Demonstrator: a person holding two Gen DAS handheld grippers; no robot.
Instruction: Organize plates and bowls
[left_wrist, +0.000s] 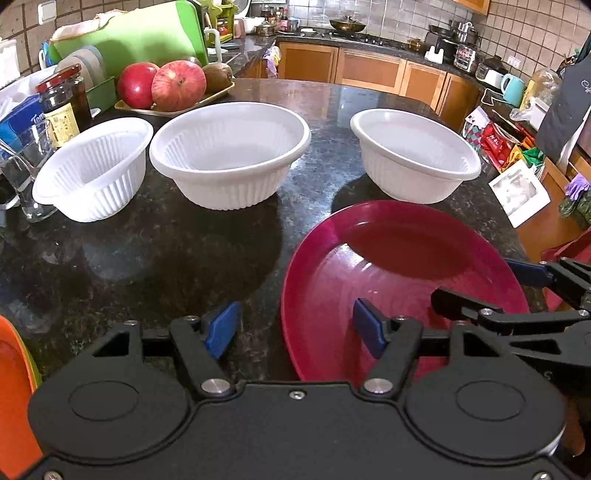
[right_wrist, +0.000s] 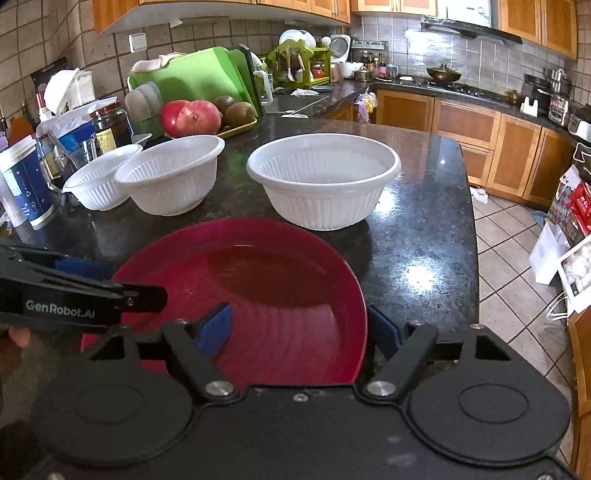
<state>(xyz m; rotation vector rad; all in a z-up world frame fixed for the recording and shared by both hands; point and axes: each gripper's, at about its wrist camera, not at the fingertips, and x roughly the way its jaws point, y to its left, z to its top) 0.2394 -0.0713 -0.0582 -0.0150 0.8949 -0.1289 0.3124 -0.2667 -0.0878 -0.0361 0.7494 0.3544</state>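
Observation:
A dark red plate (left_wrist: 402, 280) lies on the black granite counter (left_wrist: 166, 258), also in the right wrist view (right_wrist: 258, 295). My left gripper (left_wrist: 295, 332) is open, its jaws astride the plate's left rim. My right gripper (right_wrist: 301, 328) is open, its jaws astride the plate's right rim; it shows in the left wrist view (left_wrist: 517, 291). Three white ribbed bowls stand behind: a small one (left_wrist: 96, 166), a middle one (left_wrist: 229, 151) and a right one (left_wrist: 413, 151). The same bowls show in the right wrist view: small (right_wrist: 99, 177), middle (right_wrist: 173, 170), right (right_wrist: 325, 177).
An orange plate (left_wrist: 14, 387) sits at my left edge. A jar (left_wrist: 64, 103), glasses, a cup (right_wrist: 26, 181) and a fruit tray (left_wrist: 170, 88) crowd the counter's left and back. The counter's right edge (right_wrist: 469, 221) drops to the tiled floor.

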